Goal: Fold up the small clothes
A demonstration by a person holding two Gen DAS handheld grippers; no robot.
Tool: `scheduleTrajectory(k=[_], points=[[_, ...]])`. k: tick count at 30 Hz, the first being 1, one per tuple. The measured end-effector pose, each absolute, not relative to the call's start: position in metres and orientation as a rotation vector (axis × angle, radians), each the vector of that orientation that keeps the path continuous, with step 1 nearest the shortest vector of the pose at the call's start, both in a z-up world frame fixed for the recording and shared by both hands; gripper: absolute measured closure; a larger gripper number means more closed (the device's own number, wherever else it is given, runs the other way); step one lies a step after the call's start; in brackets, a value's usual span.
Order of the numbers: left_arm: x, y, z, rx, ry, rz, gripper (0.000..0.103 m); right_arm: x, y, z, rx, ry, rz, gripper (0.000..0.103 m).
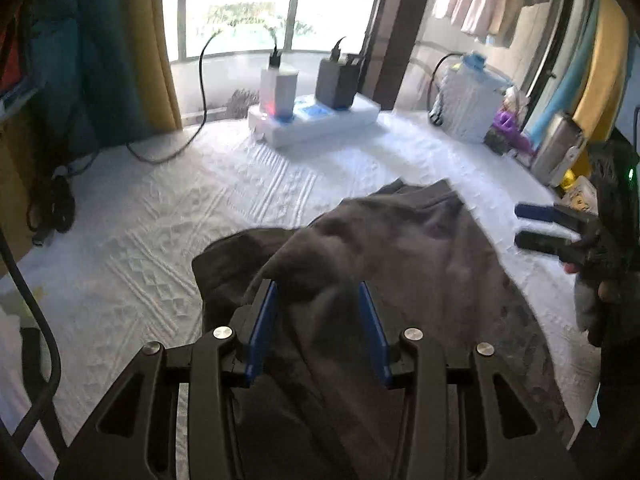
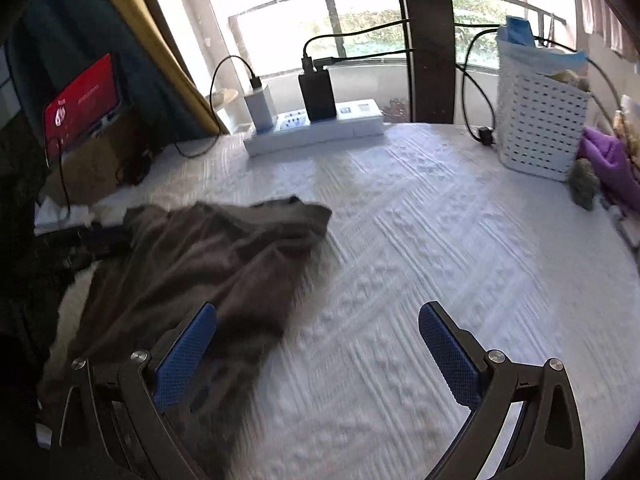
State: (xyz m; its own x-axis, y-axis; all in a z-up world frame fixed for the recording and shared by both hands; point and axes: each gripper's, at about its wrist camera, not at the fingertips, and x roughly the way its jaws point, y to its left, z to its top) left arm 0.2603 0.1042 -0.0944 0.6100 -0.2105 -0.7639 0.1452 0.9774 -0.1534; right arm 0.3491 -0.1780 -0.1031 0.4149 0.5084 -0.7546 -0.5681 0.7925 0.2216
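A dark grey garment (image 1: 420,248) lies crumpled on a white textured cover (image 1: 160,220). My left gripper (image 1: 318,294) is shut on a raised bunch of this cloth; the fabric is pinched between the two blue pads and drapes down over the fingers. In the right wrist view the same garment (image 2: 208,252) spreads to the left. My right gripper (image 2: 319,314) stands wide open above the cover (image 2: 440,240), its left pad over the garment's near edge, with nothing gripped. The right gripper (image 1: 536,226) also shows at the right edge of the left wrist view, held by a hand.
A white power strip (image 2: 316,130) with plugged chargers and cables sits at the far edge by the window. A white perforated basket (image 2: 540,128) and purple cloth (image 2: 608,160) stand at the right, with a metal flask (image 1: 556,144). A red screen (image 2: 82,96) is at the left.
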Motion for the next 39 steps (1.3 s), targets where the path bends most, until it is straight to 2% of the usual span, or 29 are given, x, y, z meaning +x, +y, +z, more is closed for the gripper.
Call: scheduleTrajectory(k=[1, 3, 4, 5, 8, 10, 11, 12, 13, 17, 25, 29, 30, 31, 33, 36, 38, 39], points=[[0.263, 0.106, -0.097, -0.088, 0.895, -0.2, 0.061, 0.354, -0.177, -0.104, -0.055, 0.927, 0.686, 0.017], [0.266, 0.109, -0.101, -0.105, 0.89, -0.204, 0.062, 0.369, -0.172, -0.11, -0.015, 0.951, 0.707, 0.028], [0.266, 0.109, -0.102, -0.106, 0.881, -0.209, 0.07, 0.376, -0.169, -0.113, -0.003, 0.965, 0.715, 0.032], [0.266, 0.11, -0.102, -0.103, 0.877, -0.205, 0.089, 0.383, -0.166, -0.117, 0.007, 0.978, 0.722, 0.034], [0.265, 0.113, -0.098, -0.122, 0.866, -0.215, 0.101, 0.4, -0.155, -0.127, 0.046, 1.016, 0.759, 0.046], [0.263, 0.117, -0.092, -0.127, 0.847, -0.21, 0.101, 0.408, -0.149, -0.133, 0.081, 1.041, 0.791, 0.073], [0.262, 0.12, -0.088, -0.138, 0.835, -0.209, 0.101, 0.413, -0.146, -0.138, 0.1, 1.058, 0.81, 0.079], [0.261, 0.124, -0.082, -0.151, 0.827, -0.211, 0.101, 0.416, -0.142, -0.14, 0.11, 1.067, 0.841, 0.091], [0.261, 0.126, -0.078, -0.152, 0.819, -0.207, 0.101, 0.419, -0.139, -0.142, 0.12, 1.076, 0.861, 0.092], [0.265, 0.131, -0.063, -0.106, 0.803, -0.194, 0.101, 0.42, -0.121, -0.124, 0.063, 1.01, 0.885, 0.092], [0.277, 0.144, -0.104, -0.062, 0.924, -0.08, 0.101, 0.422, -0.095, -0.133, -0.103, 0.974, 0.846, 0.092], [0.268, 0.156, -0.101, -0.107, 0.911, -0.065, 0.101, 0.418, -0.096, -0.126, -0.142, 0.961, 0.828, 0.09], [0.266, 0.157, -0.097, -0.119, 0.903, -0.064, 0.101, 0.416, -0.098, -0.123, -0.148, 0.955, 0.817, 0.082], [0.262, 0.16, -0.091, -0.135, 0.893, -0.056, 0.101, 0.415, -0.099, -0.12, -0.158, 0.943, 0.8, 0.06], [0.255, 0.164, -0.082, -0.172, 0.872, -0.054, 0.101, 0.414, -0.108, -0.114, -0.178, 0.904, 0.752, 0.03], [0.244, 0.162, -0.073, -0.227, 0.861, -0.107, 0.094, 0.411, -0.118, -0.109, -0.175, 0.89, 0.723, 0.03], [0.236, 0.153, -0.071, -0.224, 0.863, -0.149, 0.066, 0.406, -0.124, -0.108, -0.182, 0.897, 0.695, 0.03], [0.233, 0.148, -0.071, -0.222, 0.868, -0.168, 0.063, 0.403, -0.126, -0.108, -0.184, 0.899, 0.695, 0.03]])
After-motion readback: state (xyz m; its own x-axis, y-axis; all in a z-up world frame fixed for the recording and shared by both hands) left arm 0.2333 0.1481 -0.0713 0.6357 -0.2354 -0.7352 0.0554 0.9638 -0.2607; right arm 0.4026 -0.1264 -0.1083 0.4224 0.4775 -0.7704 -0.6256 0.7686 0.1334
